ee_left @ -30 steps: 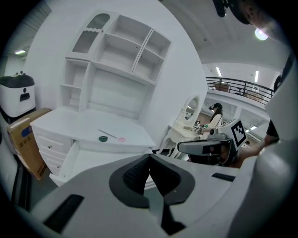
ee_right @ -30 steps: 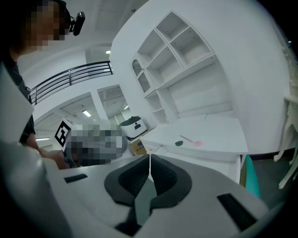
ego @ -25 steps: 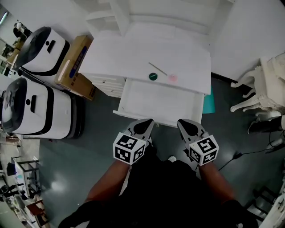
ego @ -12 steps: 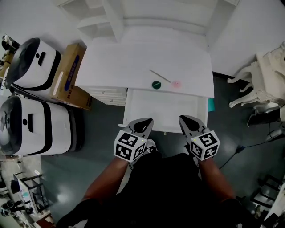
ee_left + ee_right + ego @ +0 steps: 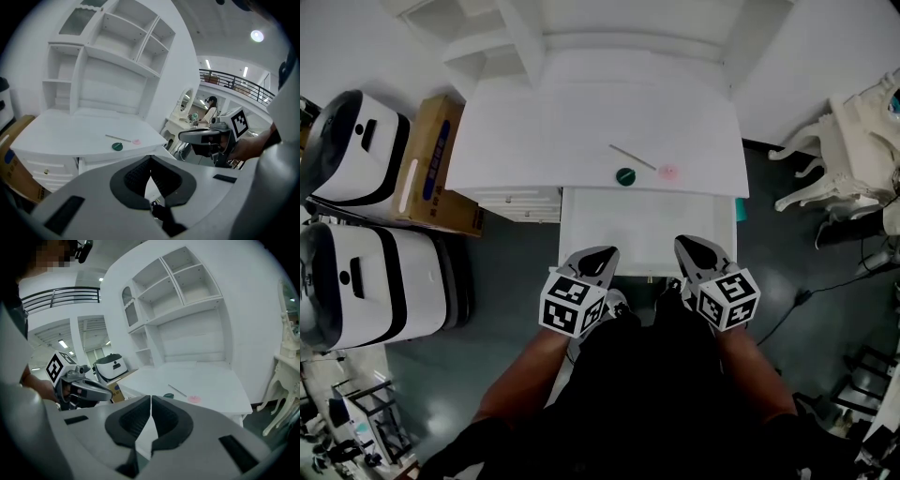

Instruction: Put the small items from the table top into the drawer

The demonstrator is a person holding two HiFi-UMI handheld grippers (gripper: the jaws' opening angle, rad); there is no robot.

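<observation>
We look steeply down on a white desk whose drawer (image 5: 647, 225) stands pulled open under the front edge of the table top (image 5: 581, 122). Over the last second the desk has swung square in the head view, and both grippers have come forward. Their tips now show over the front part of the drawer instead of stopping at its front rim. The three small items have not moved, and nothing shows inside the drawer. We judge that the drawer is ready, that no item has been picked yet, and that this is the approach to the first pick. At left, the left gripper (image 5: 602, 253) has its jaws closed tip to tip and holds nothing, as the left gripper view confirms. Next comes the green disc (image 5: 625, 175), lying close to the front edge of the table top, a little right of its middle. Just behind it a thin stick (image 5: 632, 157) lies aslant, running back-left to front-right. To the right of both, also near the front edge, sits a pink disc (image 5: 667, 172). At right, the right gripper (image 5: 686, 244) is likewise closed on nothing, its pads meeting in a thin line in the right gripper view. All three items lie beyond the width of the open drawer, well apart from either pair of fingers. We judge that both jaws must part before anything can be taken.
</observation>
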